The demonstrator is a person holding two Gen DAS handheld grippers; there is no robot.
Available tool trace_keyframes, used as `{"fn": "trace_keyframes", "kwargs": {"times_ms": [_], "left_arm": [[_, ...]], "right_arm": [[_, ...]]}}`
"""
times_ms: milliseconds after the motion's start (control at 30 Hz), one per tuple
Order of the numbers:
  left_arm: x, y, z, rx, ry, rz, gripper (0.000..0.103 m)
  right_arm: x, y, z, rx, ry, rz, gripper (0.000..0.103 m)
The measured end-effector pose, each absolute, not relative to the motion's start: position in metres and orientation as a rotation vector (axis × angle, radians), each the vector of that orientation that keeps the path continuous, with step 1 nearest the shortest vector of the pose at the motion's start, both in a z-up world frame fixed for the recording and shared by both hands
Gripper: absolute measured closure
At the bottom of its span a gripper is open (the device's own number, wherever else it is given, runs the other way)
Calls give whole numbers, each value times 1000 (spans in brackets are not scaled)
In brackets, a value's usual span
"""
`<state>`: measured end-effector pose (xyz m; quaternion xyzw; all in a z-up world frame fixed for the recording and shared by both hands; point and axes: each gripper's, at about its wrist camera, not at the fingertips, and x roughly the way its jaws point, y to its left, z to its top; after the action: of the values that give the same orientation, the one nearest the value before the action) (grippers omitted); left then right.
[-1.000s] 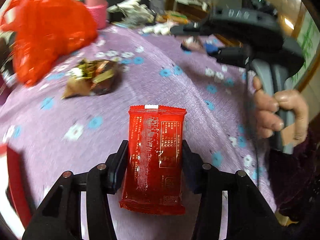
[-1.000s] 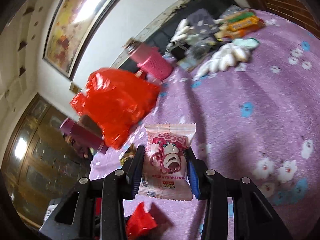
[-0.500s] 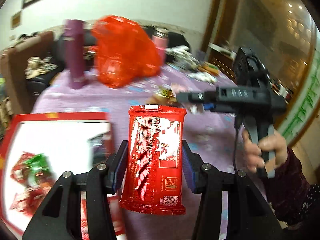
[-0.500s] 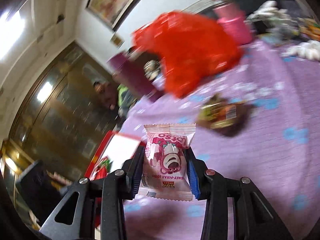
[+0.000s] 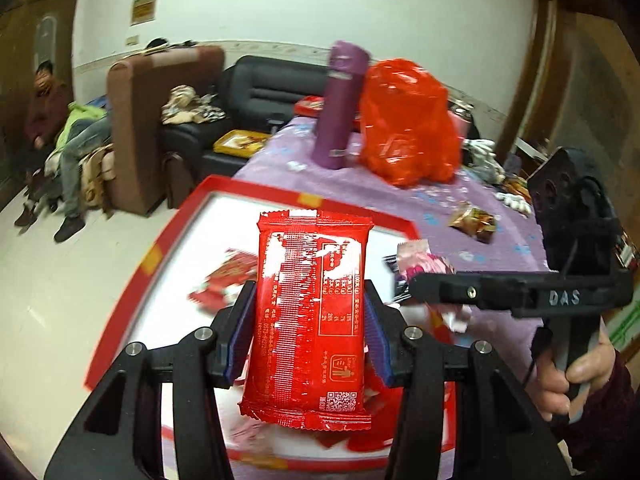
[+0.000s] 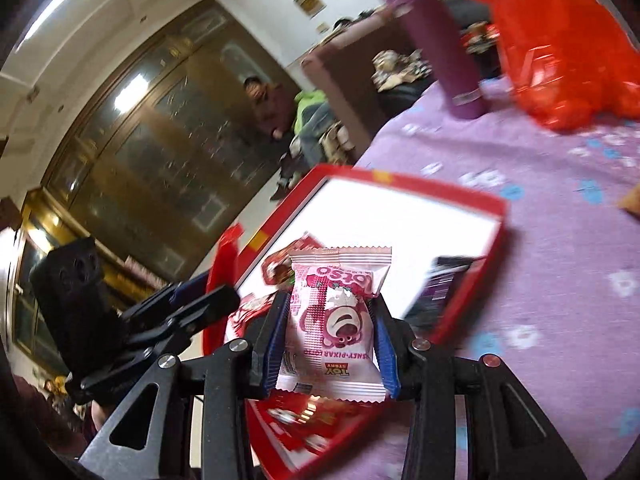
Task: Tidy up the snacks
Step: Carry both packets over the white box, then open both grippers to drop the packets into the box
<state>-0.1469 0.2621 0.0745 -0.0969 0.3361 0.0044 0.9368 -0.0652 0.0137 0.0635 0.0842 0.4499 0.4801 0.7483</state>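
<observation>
My left gripper (image 5: pixel 306 328) is shut on a red snack packet (image 5: pixel 310 320) and holds it above a red-rimmed white tray (image 5: pixel 312 200). My right gripper (image 6: pixel 330 332) is shut on a pink Lotso snack packet (image 6: pixel 336 320) over the same tray (image 6: pixel 400 216). The pink packet also shows in the left wrist view (image 5: pixel 420 264), with the right gripper's black body (image 5: pixel 520 292) to its right. Several red packets (image 5: pixel 224 280) lie in the tray. A brown wrapped snack (image 5: pixel 474 220) lies on the purple cloth beyond the tray.
A purple flask (image 5: pixel 340 104) and a red plastic bag (image 5: pixel 408 120) stand on the purple floral tablecloth (image 6: pixel 560 240) behind the tray. Sofas and seated people are at the far left. The tray lies at the table's left edge. More packets lie at the far right.
Both grippers have swung left from over the purple cloth to over the red-rimmed tray, each still holding its packet. The right gripper now sits close beside the left.
</observation>
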Motion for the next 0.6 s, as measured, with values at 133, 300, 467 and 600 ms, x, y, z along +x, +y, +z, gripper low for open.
{"fn": "trace_keyframes", "kwargs": {"times_ms": [133, 300, 467, 600], "left_arm": [[-149, 270, 65, -199, 694, 44, 55], [-155, 280, 60, -211, 700, 58, 55], [-152, 288, 55, -224, 732, 102, 53], [-149, 294, 57, -243, 738, 152, 41]], "right_arm": [[-77, 43, 60, 150, 1000, 1077, 63], [-84, 65, 60, 105, 986, 1079, 62], [-85, 74, 66, 95, 969, 1074, 61], [-77, 52, 81, 115, 905, 1045, 46]]}}
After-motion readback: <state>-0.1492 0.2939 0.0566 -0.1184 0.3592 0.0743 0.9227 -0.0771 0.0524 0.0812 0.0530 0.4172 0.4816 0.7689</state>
